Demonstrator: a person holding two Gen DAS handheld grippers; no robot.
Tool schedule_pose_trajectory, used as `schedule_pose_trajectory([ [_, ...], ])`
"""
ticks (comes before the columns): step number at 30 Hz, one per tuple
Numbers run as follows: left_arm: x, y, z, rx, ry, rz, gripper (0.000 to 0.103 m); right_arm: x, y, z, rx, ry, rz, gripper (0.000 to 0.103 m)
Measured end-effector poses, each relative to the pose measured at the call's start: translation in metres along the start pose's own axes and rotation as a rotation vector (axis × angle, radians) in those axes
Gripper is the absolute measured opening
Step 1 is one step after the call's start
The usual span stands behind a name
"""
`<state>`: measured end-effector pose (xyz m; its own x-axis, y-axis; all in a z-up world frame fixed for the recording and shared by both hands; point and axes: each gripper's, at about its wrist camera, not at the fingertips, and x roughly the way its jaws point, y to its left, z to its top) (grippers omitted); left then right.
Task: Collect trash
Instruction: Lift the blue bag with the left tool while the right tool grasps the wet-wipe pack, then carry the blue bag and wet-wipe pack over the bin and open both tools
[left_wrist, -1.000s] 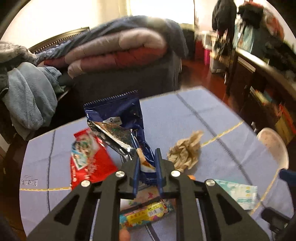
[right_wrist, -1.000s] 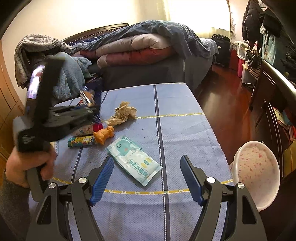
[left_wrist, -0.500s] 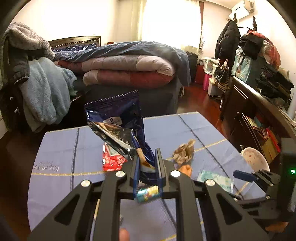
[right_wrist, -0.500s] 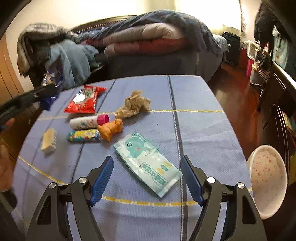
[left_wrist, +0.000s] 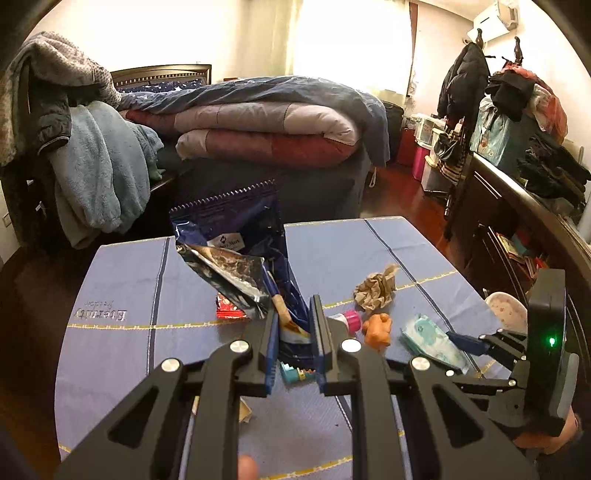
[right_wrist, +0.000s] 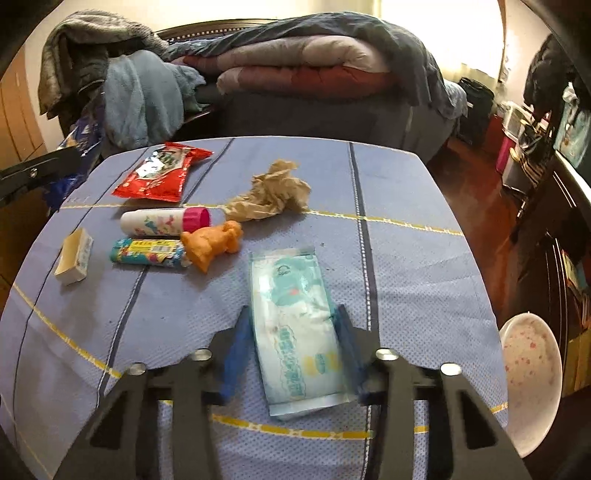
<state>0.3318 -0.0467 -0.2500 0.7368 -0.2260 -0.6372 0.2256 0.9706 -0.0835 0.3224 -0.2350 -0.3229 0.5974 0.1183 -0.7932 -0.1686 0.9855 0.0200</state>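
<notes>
With the left gripper (left_wrist: 293, 334) clamped on a blue snack bag (left_wrist: 236, 251) held above the table (right_wrist: 406, 258), the right gripper (right_wrist: 291, 354) is closing around the wipes packet (right_wrist: 295, 332) lying flat there, so next comes a firm pinch, then a lift

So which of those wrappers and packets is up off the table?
The dark blue snack bag, pinched in the left gripper. The red packet and the pale green wipes pack both lie flat on the table.
</notes>
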Motion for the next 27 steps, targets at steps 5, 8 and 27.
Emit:
schedule_pose_trajectory([
  [5,-0.004,-0.004,0.001,0.003,-0.007,-0.012,0.017,-0.007,-0.005,-0.004,0.029,-0.002,0.021,0.043],
  [8,-0.009,-0.012,0.002,0.017,-0.013,-0.028,0.017,-0.021,-0.010,-0.008,0.055,-0.022,0.032,0.043],
  [27,-0.028,-0.144,0.009,0.183,-0.048,-0.245,0.018,-0.117,-0.089,-0.043,0.242,-0.171,-0.046,0.044],
])
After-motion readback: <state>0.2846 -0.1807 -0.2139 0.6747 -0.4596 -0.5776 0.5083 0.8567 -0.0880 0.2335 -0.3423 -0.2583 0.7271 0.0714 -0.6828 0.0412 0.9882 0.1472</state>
